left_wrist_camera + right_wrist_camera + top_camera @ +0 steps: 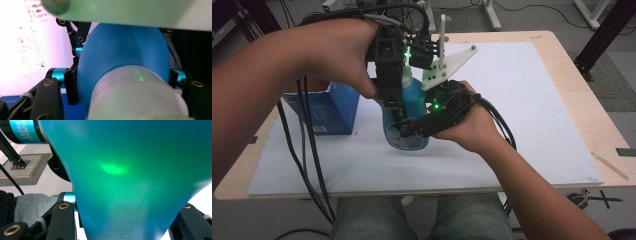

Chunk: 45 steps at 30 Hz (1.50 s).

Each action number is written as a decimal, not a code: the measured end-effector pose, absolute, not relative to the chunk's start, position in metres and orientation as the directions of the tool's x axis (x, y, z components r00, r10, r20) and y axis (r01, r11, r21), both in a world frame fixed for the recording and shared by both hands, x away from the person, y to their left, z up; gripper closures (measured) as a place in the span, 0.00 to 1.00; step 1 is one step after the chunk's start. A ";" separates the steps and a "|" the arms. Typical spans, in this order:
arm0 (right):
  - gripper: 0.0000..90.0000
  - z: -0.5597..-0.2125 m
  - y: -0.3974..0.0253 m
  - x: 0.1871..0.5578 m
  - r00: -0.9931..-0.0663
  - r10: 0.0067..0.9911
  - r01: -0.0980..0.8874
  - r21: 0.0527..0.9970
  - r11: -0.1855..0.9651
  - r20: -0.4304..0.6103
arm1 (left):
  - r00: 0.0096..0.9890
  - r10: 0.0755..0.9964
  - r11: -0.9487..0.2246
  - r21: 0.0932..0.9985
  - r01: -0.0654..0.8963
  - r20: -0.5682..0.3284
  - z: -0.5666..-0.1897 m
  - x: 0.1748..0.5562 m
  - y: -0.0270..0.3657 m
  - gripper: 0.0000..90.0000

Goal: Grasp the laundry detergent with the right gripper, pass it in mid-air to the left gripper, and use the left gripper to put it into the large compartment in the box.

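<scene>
Two grippers meet on one blue bottle [413, 100] over the middle of the white mat [522, 130]. In the left gripper view the black jaws sit tight against either side of the bottle's blue shoulder, just behind its pale ribbed cap [136, 96], pinching it. In the right gripper view the jaws rise on either side of the bottle's narrowing blue body [130, 182] and press against it, gripping it too; a green glint of light sits on the plastic.

From the high view, the left gripper [391, 85] comes down on the bottle from above, held in the left hand [339, 55], with its cables [307, 150] trailing down off the near edge of the table [577, 90]. The right gripper [432, 117] reaches the bottle from its right side, lower down, held in the right hand [467, 127]; its grey three-cornered plate [447, 65] sticks up just right of the bottle's top. The bottle's base looks lifted and tilted toward the near edge, though I cannot tell whether it touches the mat.

Left of the bottle, a blue box [329, 110] stands on the mat, close by it.
</scene>
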State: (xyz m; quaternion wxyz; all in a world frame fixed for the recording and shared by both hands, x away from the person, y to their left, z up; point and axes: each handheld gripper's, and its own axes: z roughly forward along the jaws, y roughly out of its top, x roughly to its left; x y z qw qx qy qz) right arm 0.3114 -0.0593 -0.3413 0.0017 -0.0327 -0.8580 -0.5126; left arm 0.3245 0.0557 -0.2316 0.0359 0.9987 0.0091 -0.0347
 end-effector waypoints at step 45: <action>0.13 -0.338 -0.096 0.317 -0.993 0.071 0.119 0.857 0.502 0.096 | 0.995 0.051 -0.997 0.053 0.055 -0.083 -0.229 0.327 0.059 0.42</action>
